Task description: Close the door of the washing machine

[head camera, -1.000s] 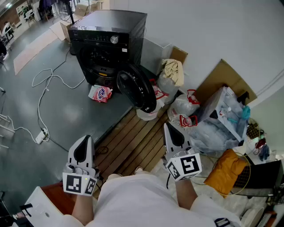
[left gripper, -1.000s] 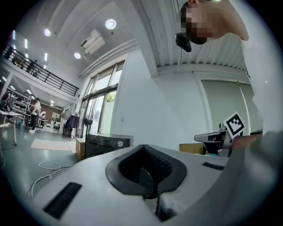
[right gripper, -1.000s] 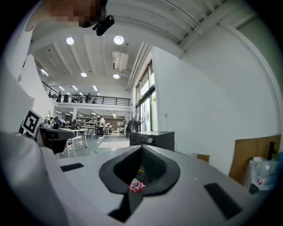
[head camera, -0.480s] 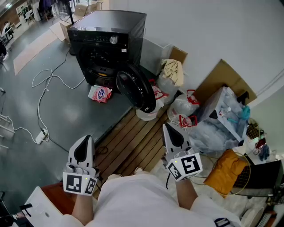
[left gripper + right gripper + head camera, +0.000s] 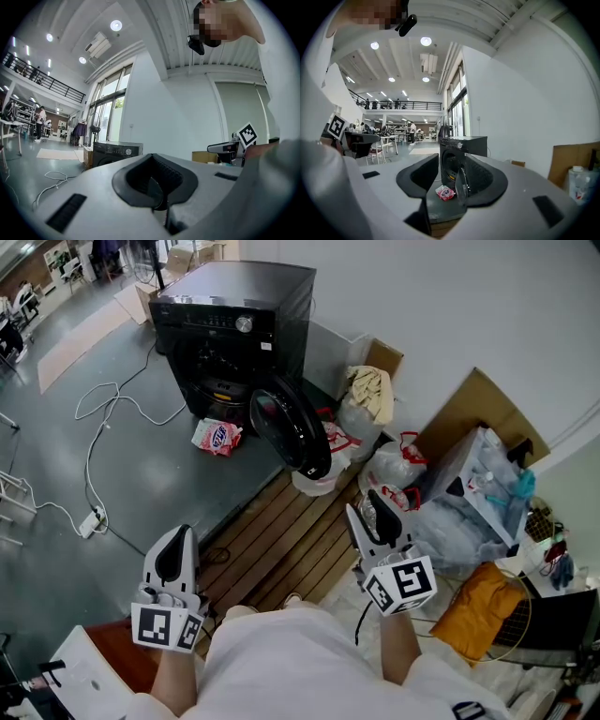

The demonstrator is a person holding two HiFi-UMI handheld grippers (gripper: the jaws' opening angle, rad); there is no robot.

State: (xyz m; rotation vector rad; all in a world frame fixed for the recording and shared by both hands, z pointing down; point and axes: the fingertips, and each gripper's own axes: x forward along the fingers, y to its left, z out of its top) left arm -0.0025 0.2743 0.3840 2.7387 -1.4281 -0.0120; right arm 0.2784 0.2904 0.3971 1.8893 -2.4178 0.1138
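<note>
The black washing machine (image 5: 230, 329) stands at the far end of the grey floor, its round door (image 5: 291, 432) swung wide open toward me. Both grippers are held low and near me, far from the machine. My left gripper (image 5: 175, 538) is shut with nothing in it; its pads (image 5: 161, 187) meet, and the machine (image 5: 117, 152) shows small beyond them. My right gripper (image 5: 375, 509) has just been opening and stands open with nothing between its fingers. Through its gap (image 5: 452, 176) I see the machine (image 5: 461, 150) and the door's edge (image 5: 461, 186).
A red-and-white packet (image 5: 214, 437) lies on the floor before the machine. A white cable (image 5: 103, 413) runs to a power strip (image 5: 91, 521) at the left. Slatted wooden boards (image 5: 281, 531) lie under me. Bags, cloth and cardboard (image 5: 398, 460) crowd the wall on the right.
The right gripper's jaws have opened, and that gripper has shifted slightly right and forward. The left gripper and the machine's door stay as they were.
</note>
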